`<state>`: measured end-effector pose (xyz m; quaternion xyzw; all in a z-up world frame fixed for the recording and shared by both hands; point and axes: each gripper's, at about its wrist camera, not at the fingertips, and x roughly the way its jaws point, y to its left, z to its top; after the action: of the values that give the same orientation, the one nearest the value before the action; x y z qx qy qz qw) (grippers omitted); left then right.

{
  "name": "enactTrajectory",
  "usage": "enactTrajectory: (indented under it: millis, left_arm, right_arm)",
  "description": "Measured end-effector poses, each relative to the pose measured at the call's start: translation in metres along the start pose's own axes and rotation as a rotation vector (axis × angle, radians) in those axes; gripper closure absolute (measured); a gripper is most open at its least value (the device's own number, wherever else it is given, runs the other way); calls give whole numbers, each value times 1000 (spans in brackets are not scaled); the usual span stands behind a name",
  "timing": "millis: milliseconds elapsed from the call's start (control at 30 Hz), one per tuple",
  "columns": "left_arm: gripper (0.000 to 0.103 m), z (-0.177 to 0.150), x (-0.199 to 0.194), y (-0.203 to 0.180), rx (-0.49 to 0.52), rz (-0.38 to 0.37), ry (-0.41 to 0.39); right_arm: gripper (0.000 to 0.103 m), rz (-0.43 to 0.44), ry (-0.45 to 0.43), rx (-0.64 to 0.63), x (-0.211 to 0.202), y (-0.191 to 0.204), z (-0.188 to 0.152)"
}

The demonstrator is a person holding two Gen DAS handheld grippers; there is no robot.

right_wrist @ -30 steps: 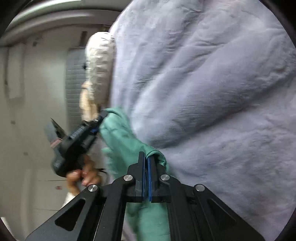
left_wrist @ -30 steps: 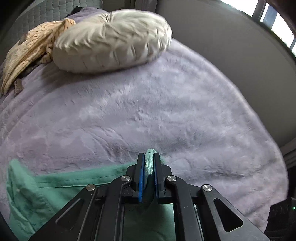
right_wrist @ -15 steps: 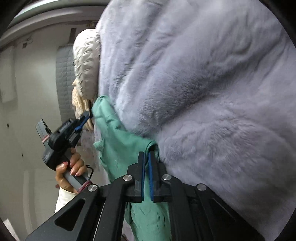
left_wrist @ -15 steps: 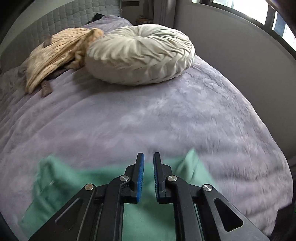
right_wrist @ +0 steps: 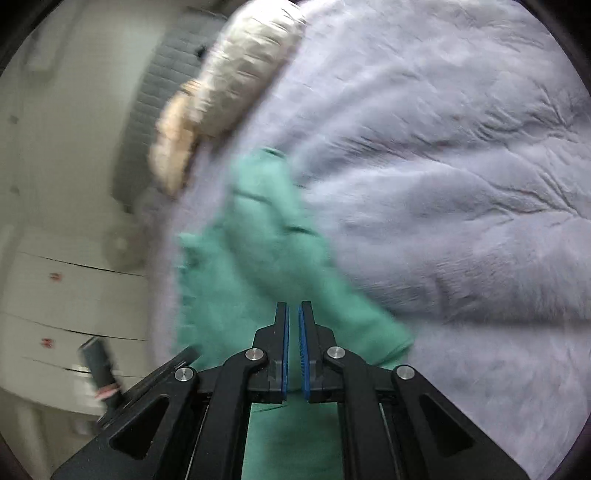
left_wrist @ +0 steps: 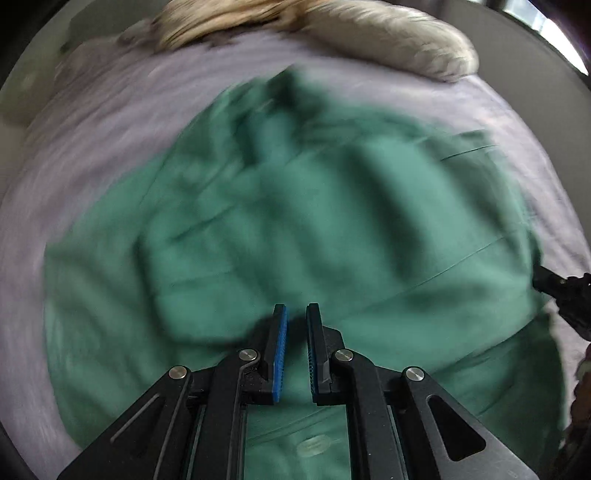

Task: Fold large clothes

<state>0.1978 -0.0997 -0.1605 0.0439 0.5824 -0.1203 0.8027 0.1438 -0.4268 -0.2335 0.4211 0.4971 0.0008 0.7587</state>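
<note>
My left gripper (left_wrist: 295,321) hung over the green button-front cotton shirt (left_wrist: 314,221), pointing steeply down at it. Its jaws were drawn almost together, with only a slim gap between the blue pads and no cloth in it. My right gripper (right_wrist: 292,314) was narrowly apart and held nothing either; the cloth lay below and beyond its tips.

The shirt lay loose on the lilac plush blanket (right_wrist: 461,184) covering the bed. It was spread fairly wide, short of the cream round pleated cushion (left_wrist: 406,33) at the far end. Much of it was blurred, but I could make out rumpled ridges across the middle, a bunched dark patch at its far edge, and a seam line running across the right part. A pale button showed close beneath my left gripper.

I judged the task to be at an early stage: the garment was down on the bed but not smooth, and I could see no tidy fold in it. Flattening the wrinkles, bringing in the sides and sleeves, and doubling the body over all seemed left to do.
</note>
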Motion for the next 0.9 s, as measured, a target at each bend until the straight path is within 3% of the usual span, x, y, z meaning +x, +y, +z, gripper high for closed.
enactTrajectory:
  millis: [33,133,400,500,533,567,767,900]
  left_arm:
    - [92,-7,-1,12,-31,-16,-5]
    - [92,-18,-9,31,-70,-18,-20]
    - [92,-49,-35,56,-113,43,22]
    - [92,-62,-42,61,-133,56,54]
    - [92,-67,-43,63,-137,62,72]
    - [92,-72,-43,63,-139,66,82]
    - [92,-100,-48,69,-165,107,169]
    - [92,-116,-57,75,-191,106,176]
  right_arm:
    - [100,-7,20,33,4,-11,-1]
    - [100,20,24,98,-3,-28,-5]
    - [97,-107,56,20,-33,-4,-27]
    - [70,-135,81,-1,-40,7,-41]
    - [51,-145,84,-8,-40,11,-45]
    - [42,-156,88,-17,-41,15,-49]
    - [41,-193,172,-43,-38,35,-82]
    - [38,-217,216,-76,-39,48,-102]
